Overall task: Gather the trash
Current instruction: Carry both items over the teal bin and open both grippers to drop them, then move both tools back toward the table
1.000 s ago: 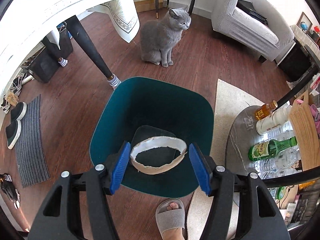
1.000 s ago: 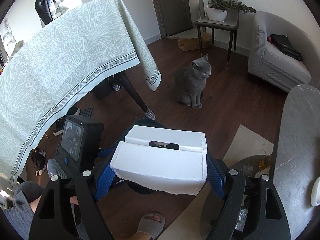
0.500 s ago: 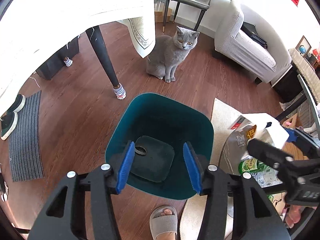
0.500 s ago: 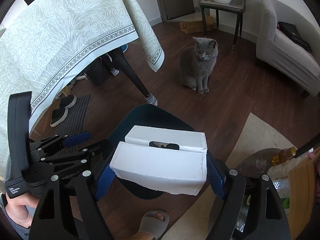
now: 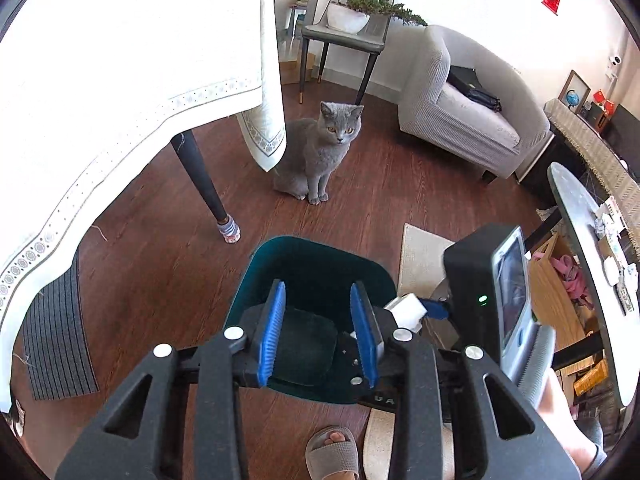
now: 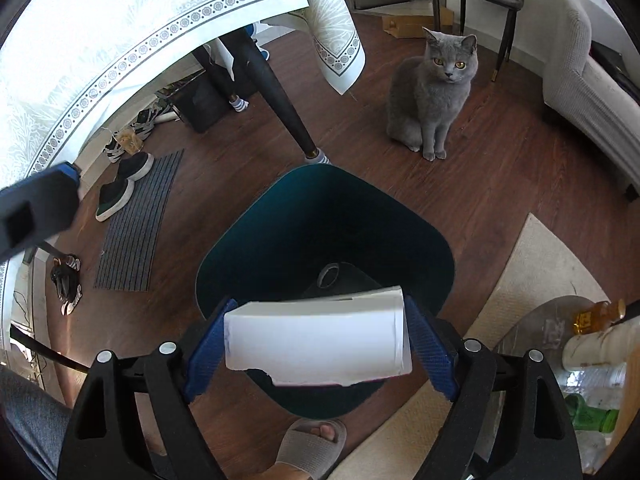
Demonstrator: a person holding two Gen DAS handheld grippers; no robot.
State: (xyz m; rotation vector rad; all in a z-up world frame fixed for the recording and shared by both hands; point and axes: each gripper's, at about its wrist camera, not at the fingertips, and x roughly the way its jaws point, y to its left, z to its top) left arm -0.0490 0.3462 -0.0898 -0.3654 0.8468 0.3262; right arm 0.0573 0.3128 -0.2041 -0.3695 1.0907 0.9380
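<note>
My right gripper point(image 6: 318, 346) pinches white box point(image 6: 318, 346) right above teal bin point(image 6: 424, 236); left gripper point(image 5: 318, 332) spread, empty. Drop step — next I'd prob. just open jaws w/ box centred.

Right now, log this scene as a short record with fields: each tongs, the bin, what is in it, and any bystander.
left tongs: open, empty, over the bin
right tongs: shut on the white box, held above the bin
bin: teal, open top, on the wood floor beside the rug
bin contents: a ring-shaped scrap at the bottom; the rest is hidden by the box
cat: grey, sitting beyond the bin, facing the cameras
foot: in a grey slipper, just short of the bin
</note>
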